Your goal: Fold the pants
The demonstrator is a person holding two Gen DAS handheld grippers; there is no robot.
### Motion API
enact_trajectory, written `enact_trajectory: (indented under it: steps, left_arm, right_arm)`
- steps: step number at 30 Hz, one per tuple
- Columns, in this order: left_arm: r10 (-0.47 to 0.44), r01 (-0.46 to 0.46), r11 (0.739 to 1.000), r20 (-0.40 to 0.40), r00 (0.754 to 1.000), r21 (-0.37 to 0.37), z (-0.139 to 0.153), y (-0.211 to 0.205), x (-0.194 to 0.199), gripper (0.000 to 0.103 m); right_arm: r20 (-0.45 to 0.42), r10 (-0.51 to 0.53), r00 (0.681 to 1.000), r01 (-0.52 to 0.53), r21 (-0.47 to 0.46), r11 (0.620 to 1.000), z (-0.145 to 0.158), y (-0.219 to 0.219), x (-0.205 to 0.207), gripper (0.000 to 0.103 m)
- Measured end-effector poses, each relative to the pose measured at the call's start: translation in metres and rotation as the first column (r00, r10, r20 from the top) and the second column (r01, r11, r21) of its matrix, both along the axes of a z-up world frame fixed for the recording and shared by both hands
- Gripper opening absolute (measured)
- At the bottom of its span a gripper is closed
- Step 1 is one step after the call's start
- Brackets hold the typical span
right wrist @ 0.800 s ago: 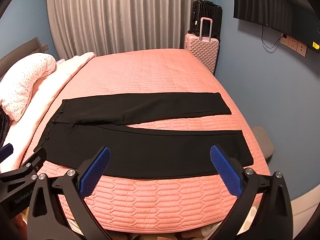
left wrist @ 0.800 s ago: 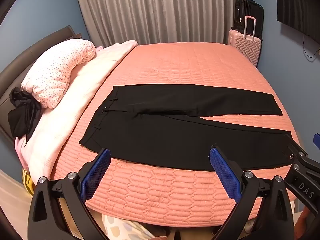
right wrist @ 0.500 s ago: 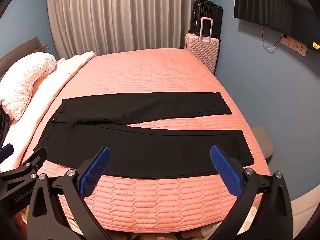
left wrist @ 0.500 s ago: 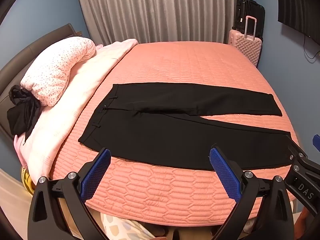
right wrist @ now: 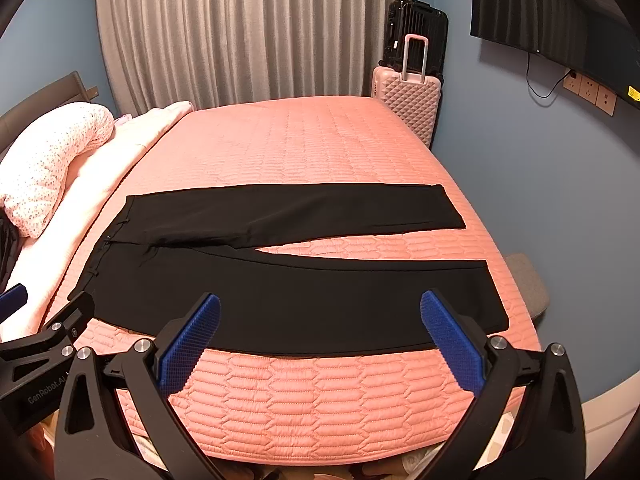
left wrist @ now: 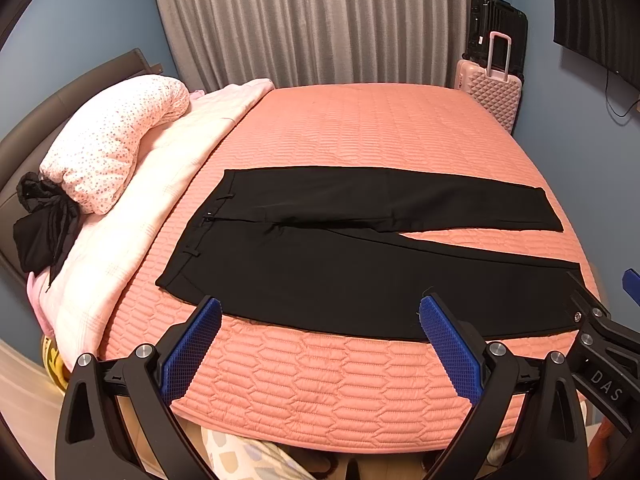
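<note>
Black pants (left wrist: 360, 264) lie flat across the bed (left wrist: 360, 128), waist at 9 o'clock, 2 legs toward 3 o'clock; left tongs (left wrist: 320, 344) and right tongs (right wrist: 320, 340) hang wide and empty above the near edge

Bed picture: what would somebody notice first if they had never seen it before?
First, the black pants spread flat across the near half of the salmon-pink bedspread, legs slightly apart and waist toward the pillow side. Next, the open blue-padded left gripper and right gripper hovering at the near edge, holding nothing. Then the pink suitcase standing at the bed's far right corner.
</note>
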State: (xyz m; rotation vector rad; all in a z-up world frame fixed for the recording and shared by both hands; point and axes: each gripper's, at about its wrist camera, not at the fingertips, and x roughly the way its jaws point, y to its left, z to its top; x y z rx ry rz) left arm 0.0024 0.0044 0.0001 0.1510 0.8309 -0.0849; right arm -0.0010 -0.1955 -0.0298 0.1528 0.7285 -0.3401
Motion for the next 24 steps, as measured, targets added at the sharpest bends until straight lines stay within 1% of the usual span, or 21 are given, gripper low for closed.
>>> enact_trajectory:
  steps: [7,11,16,24]
  left_arm:
    - [0.002,-0.003,1.0,0.026,1.0,0.031,0.0002,-0.0045,-0.0017,0.098]
    - [0.007,-0.008,0.999,0.034,0.999,0.031,-0.0011,-0.003,-0.0013,0.098]
    - [-0.009,0.007,0.999,0.054,0.998,0.033,0.0002,-0.0063,-0.0026,0.098]
    - [-0.002,0.0,1.0,0.053,0.999,0.031,-0.0019,-0.0055,-0.0007,0.098]
  right_arm:
    - [0.0,0.006,1.0,-0.006,0.003,1.0,-0.0006,-0.0004,0.0003,0.098]
    - [-0.001,0.003,1.0,-0.003,0.004,1.0,-0.0006,-0.0012,-0.0006,0.098]
    - [-0.002,0.003,1.0,-0.003,0.004,1.0,-0.0011,-0.0023,-0.0004,0.098]
    - [-0.003,0.003,1.0,-0.003,0.007,1.0,-0.0018,-0.0019,-0.0007,0.098]
